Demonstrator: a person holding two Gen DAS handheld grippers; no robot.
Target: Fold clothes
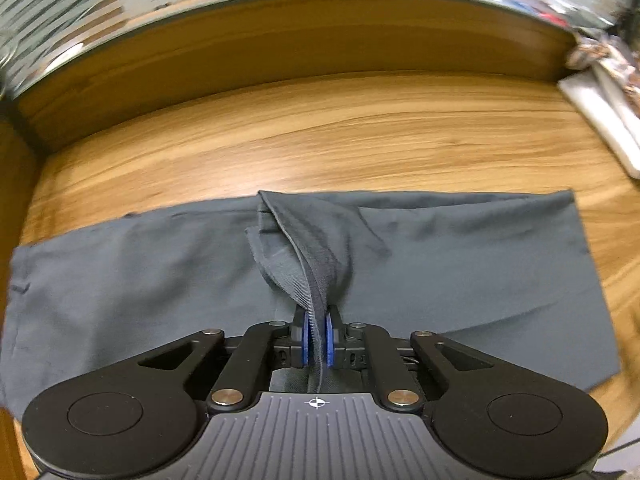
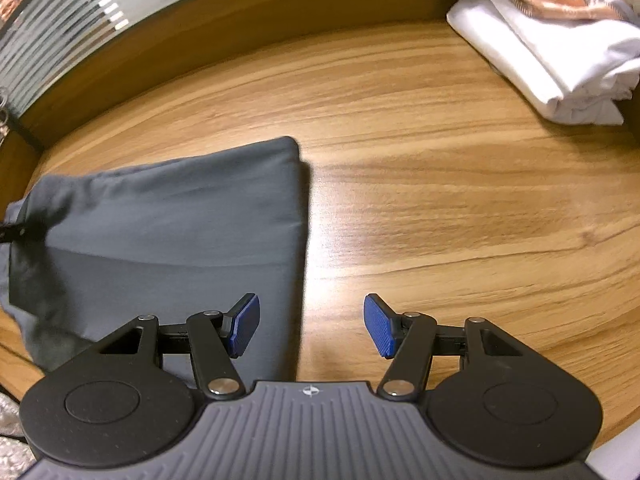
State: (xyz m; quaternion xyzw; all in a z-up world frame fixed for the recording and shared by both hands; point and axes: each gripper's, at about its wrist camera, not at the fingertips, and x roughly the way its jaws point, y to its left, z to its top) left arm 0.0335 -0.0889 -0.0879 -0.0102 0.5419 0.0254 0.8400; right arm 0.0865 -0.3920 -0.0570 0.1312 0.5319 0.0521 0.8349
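A dark grey garment [image 1: 460, 264] lies spread flat on the wooden table [image 1: 320, 136]. My left gripper [image 1: 318, 338] is shut on a ribbed edge of the garment and holds a pinched ridge of cloth lifted off the rest. In the right wrist view the same grey garment [image 2: 180, 220] lies to the left, with its right edge running down the middle. My right gripper [image 2: 311, 326] is open and empty, low over the garment's right edge, one pad over cloth and one over bare table.
Folded white clothes [image 2: 552, 56] with a patterned piece on top sit at the back right of the table; they also show in the left wrist view [image 1: 600, 116]. A raised wooden ledge [image 1: 280, 52] runs along the back.
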